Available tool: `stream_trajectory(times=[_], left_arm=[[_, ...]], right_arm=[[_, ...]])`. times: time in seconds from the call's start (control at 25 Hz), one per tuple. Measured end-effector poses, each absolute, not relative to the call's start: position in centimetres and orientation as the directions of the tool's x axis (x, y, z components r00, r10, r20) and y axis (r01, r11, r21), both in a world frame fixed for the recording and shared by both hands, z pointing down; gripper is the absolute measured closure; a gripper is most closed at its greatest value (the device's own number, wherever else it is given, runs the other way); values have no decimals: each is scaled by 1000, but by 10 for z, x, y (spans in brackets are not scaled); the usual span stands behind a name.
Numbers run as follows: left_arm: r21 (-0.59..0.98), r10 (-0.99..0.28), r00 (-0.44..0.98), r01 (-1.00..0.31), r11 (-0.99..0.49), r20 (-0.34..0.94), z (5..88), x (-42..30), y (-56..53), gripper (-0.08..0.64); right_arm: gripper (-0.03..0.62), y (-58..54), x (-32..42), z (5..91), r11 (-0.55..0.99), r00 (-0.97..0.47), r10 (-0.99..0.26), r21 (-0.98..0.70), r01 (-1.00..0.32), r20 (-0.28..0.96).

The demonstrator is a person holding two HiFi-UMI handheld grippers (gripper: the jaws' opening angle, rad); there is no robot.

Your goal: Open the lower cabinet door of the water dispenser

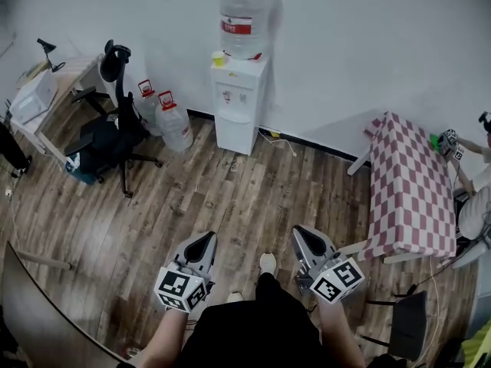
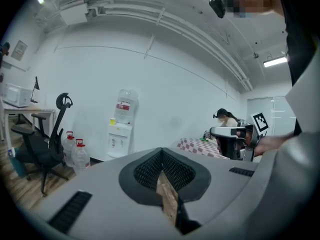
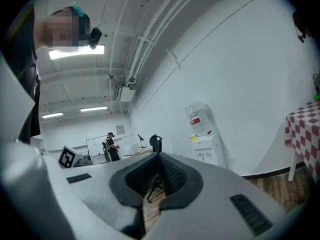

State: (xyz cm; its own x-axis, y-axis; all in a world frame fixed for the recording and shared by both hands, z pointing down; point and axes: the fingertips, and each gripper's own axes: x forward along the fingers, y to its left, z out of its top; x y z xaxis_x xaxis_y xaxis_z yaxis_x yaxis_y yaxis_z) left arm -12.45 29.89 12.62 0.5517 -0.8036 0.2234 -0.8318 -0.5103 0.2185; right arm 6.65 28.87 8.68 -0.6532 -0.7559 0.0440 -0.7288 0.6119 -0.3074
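Note:
A white water dispenser (image 1: 240, 102) stands against the far wall with a big clear bottle (image 1: 245, 18) on top. Its lower cabinet door (image 1: 235, 131) is closed. The dispenser also shows small in the left gripper view, the water dispenser (image 2: 120, 139), and in the right gripper view, the water dispenser (image 3: 206, 148). My left gripper (image 1: 207, 241) and right gripper (image 1: 304, 235) are held low near my body, far from the dispenser, across a stretch of wooden floor. Both are shut with nothing between their jaws.
Two water jugs (image 1: 163, 117) and a black office chair (image 1: 113, 129) stand left of the dispenser, with a desk (image 1: 42, 98) beyond. A checkered table (image 1: 409, 186) is at the right, a person (image 1: 476, 182) beside it. A cable (image 1: 278, 138) lies on the floor by the dispenser.

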Motion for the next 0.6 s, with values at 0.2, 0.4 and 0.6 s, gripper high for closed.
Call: stream_trajectory(times=[0.2,0.4,0.6], left_arm=[[215,-811,531,-846,-488,248,130,-120,263,546],[213,-820,512,-857,-469,257,128,-102,220,546],[216,-834,483,-873,-437,266,128,-84,182,546]], right_arm=[[569,244,74,86,625,-667,-745,-318,-714,33],[570,196,88,87,648,-693,-720,-317,-692,42],[569,147,103,86,674,-722,-691,-322,-665,46]])
